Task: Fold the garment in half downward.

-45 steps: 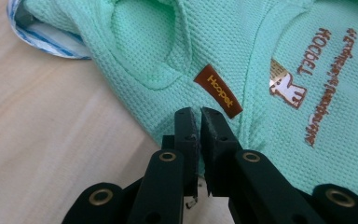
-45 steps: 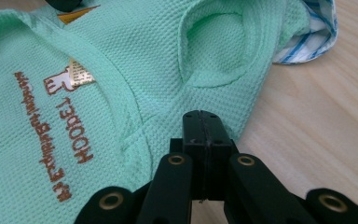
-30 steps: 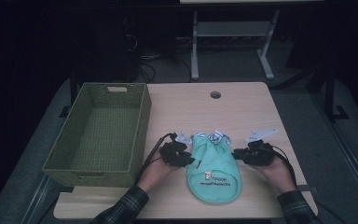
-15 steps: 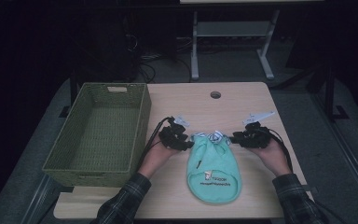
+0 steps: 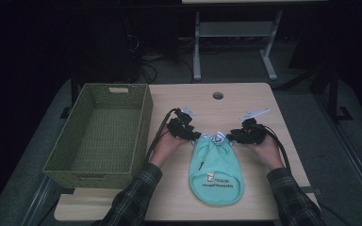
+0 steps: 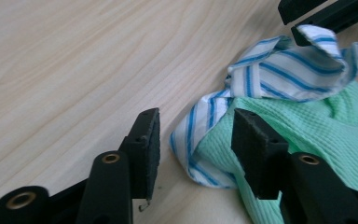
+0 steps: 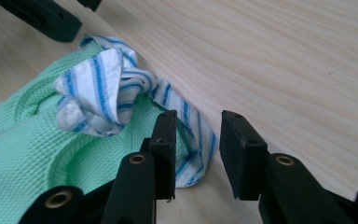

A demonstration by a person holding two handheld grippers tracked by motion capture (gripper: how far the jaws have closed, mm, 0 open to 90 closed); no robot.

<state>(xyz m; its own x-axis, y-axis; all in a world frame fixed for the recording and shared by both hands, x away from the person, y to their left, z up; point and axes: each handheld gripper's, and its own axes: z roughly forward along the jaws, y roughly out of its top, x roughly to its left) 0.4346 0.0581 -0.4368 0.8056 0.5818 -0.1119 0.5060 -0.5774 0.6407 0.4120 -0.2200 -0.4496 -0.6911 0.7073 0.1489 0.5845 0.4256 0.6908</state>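
Observation:
A mint-green cloth bag (image 5: 215,172) lies flat on the wooden table, its blue-and-white striped mouth (image 5: 215,138) at the far end. My left gripper (image 5: 192,135) is open at the left corner of that mouth; in the left gripper view (image 6: 198,123) the striped hem (image 6: 279,70) and green cloth (image 6: 326,121) lie between its jaws. On the mouth's right corner my right gripper (image 5: 232,136) is open too. In the right gripper view (image 7: 199,123) the striped band (image 7: 193,123) runs between the pads, beside the green cloth (image 7: 23,154).
A green woven basket (image 5: 143,125) stands empty at the table's left side. A round cable hole (image 5: 218,95) sits near the far edge. The other gripper's black jaws show at the top right (image 6: 326,11) and top left (image 7: 42,16) of the gripper views.
Both grippers have moved away from the person along the bag's sides and inward, to the corners of its striped mouth. The bag has hardly shifted.

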